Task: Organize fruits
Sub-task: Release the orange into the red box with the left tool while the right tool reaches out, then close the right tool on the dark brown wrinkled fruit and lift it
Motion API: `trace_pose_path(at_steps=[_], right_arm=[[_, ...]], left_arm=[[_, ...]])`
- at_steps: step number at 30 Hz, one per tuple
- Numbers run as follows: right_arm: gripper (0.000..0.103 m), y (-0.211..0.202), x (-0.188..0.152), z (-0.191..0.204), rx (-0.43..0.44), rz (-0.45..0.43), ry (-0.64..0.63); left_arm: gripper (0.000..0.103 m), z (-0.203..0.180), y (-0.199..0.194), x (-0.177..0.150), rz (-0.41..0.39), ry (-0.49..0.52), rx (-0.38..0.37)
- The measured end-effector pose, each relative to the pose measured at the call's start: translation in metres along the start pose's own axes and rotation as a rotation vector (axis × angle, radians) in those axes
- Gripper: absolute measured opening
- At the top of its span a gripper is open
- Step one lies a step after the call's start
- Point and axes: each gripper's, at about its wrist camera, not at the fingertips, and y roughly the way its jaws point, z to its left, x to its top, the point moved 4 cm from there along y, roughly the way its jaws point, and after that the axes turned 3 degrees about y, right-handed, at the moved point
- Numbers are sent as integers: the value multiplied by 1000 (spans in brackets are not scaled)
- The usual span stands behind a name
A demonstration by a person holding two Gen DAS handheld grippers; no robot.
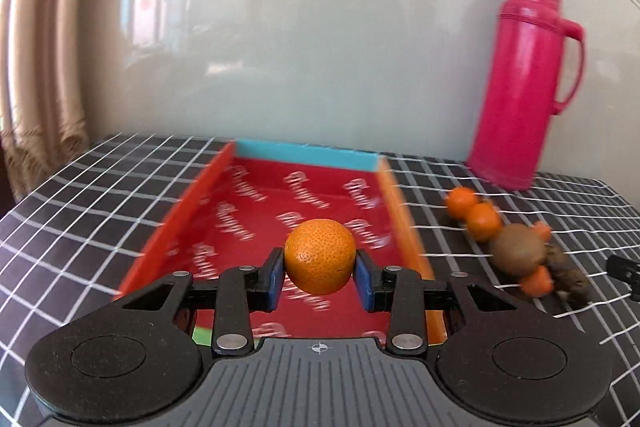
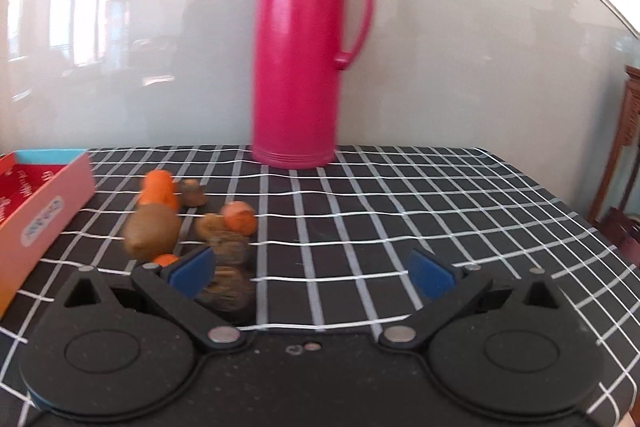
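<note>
On the tabletop (image 1: 80, 187) the box (image 1: 192, 203) lies to the left, the fruit pile (image 1: 516, 247) just right of it, apart from its wall. The flask (image 1: 524, 79) stands upright behind the pile, against the back wall. An orange (image 1: 320, 255) sits between the left tool's (image 1: 320, 281) pads, over the box. The right tool (image 2: 312, 275) stands before the pile — one walnut (image 2: 228, 287) just inside its left pad.
</note>
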Motion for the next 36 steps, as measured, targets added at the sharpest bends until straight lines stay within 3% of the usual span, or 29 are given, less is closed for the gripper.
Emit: trace_pose_path(at_steps=[6,7,8,9,14,22,23,25,30,36], right_arm=[[103,-3,0,25,53,-6,-53],[103,-3,-1,27,60,-4,-56],[103,-3,-1,28,68,-2,-58],[103,-3,-2,29,71,-1,-59],[103,1,-3,31,61,20,-61],[98,7,-7,28,49,62,-58],[96,9,-8,28,48,72,-59],[82,13,-10,30,62,96,-64],[67,21,-14,38,75,139,-79],[63,31,-16,49,73,159,-93]], left_arm=[[38,12,6,-5,22,8,35],[47,12,4,-6,18,14,33],[65,11,1,-6,7,21,36],[73,9,-2,-5,-5,27,45],[91,6,-16,1,-61,25,40],[96,18,-21,4,-86,7,78],[97,21,-21,4,-87,1,85],[97,27,-21,4,-89,-11,94],[97,41,-20,5,-91,-28,111],[97,54,-21,5,-86,-50,117]])
